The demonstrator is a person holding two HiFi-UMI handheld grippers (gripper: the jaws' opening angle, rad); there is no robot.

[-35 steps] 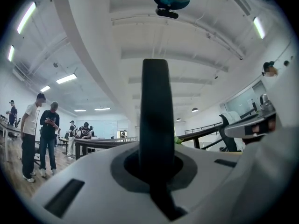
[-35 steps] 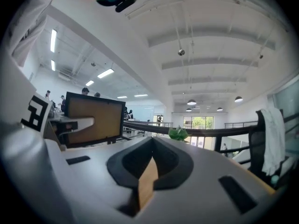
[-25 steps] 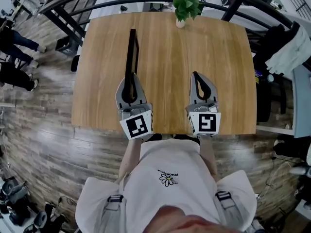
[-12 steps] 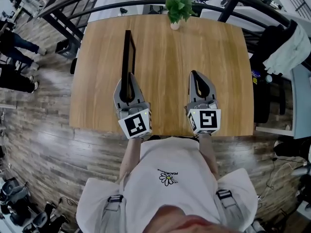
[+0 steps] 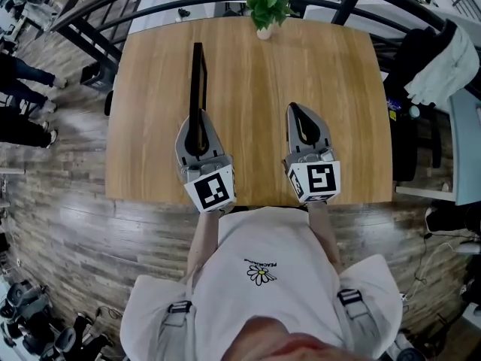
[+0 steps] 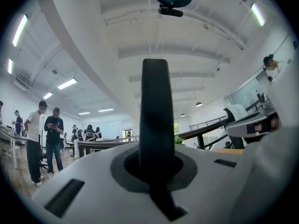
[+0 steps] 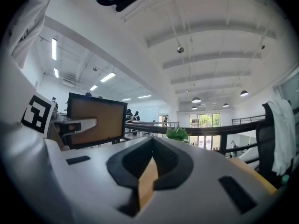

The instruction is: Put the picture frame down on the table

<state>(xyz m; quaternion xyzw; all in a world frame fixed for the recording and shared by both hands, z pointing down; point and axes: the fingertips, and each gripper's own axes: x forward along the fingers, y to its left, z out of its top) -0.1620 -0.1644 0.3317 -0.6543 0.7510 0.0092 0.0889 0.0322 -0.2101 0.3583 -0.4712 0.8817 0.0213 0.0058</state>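
Wooden table (image 5: 255, 96), picture frame (image 5: 197, 81) upright, left side

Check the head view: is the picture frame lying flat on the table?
No, the picture frame stands upright on its edge, gripped by the left claw.

My head camera looks steeply down on the table (image 5: 255, 89) from high above, both claws by the near edge. The camera on my left claw (image 5: 198, 120) sits close behind its jaws and looks level along them; my right claw (image 5: 293, 110) carries the same. All three views share the plant (image 5: 264, 2) ahead of the tips. The right claw's view also catches the picture frame (image 7: 96, 118) off to its left.
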